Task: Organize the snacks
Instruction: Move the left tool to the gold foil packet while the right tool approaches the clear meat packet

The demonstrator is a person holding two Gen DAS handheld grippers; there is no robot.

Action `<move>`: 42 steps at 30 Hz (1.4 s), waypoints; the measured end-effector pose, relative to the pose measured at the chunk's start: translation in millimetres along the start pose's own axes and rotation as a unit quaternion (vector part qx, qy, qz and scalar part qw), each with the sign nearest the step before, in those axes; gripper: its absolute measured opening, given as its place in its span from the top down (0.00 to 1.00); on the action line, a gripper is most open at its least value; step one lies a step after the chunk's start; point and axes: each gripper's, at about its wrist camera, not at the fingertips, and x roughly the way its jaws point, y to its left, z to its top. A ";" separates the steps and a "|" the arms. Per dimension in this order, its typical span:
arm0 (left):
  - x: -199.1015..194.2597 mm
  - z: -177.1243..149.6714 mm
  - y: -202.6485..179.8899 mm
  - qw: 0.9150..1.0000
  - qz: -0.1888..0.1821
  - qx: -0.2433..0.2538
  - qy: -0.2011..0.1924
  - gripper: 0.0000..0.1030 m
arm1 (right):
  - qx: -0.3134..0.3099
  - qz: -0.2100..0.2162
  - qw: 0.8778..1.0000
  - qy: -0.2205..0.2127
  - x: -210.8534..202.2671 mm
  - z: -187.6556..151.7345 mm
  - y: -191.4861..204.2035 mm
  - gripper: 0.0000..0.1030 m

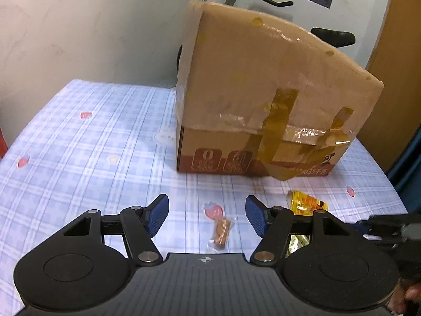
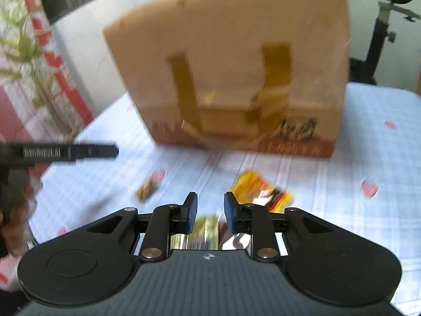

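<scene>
A taped cardboard box (image 1: 263, 92) stands on a blue checked tablecloth (image 1: 79, 144); it also shows in the right wrist view (image 2: 236, 65). A small brown wrapped snack (image 1: 221, 231) lies between the fingers of my open left gripper (image 1: 207, 214), just below them. A yellow-orange snack packet (image 1: 306, 205) lies to its right. In the blurred right wrist view my right gripper (image 2: 209, 212) is partly open over a gold foil snack (image 2: 205, 230), with the yellow-orange packet (image 2: 260, 189) just ahead and the brown snack (image 2: 147, 188) to the left.
The left gripper (image 2: 71, 151) enters the right wrist view from the left. An exercise bike (image 2: 389, 13) stands behind the table. A white wall (image 1: 79, 26) lies behind the box. A red-and-white patterned sheet (image 2: 39, 65) is at the left.
</scene>
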 end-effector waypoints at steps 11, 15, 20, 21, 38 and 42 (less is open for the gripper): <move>4.4 -20.9 3.9 1.000 0.003 -0.009 0.015 0.36 | -0.030 -0.020 0.999 0.037 13.7 -7.6 9.1 0.65; 5.4 -22.6 5.5 1.000 0.006 -0.011 0.014 0.36 | -0.059 -0.036 0.996 0.049 19.5 -10.9 14.4 0.64; 5.3 -24.0 6.9 1.000 0.007 -0.016 0.012 0.36 | -0.104 -0.058 0.992 0.036 25.6 -12.2 23.3 0.64; 5.6 -24.2 6.7 1.000 0.008 -0.016 0.013 0.37 | -0.106 -0.060 0.992 0.034 26.7 -12.3 23.5 0.64; 8.7 -27.1 -4.8 1.000 -0.021 -0.001 0.023 0.39 | -0.069 -0.088 0.994 0.014 11.0 -4.1 -0.3 0.64; 19.7 -30.5 -29.8 0.996 -0.058 0.059 0.041 0.39 | -0.079 -0.082 0.993 0.026 4.3 -10.6 0.5 0.63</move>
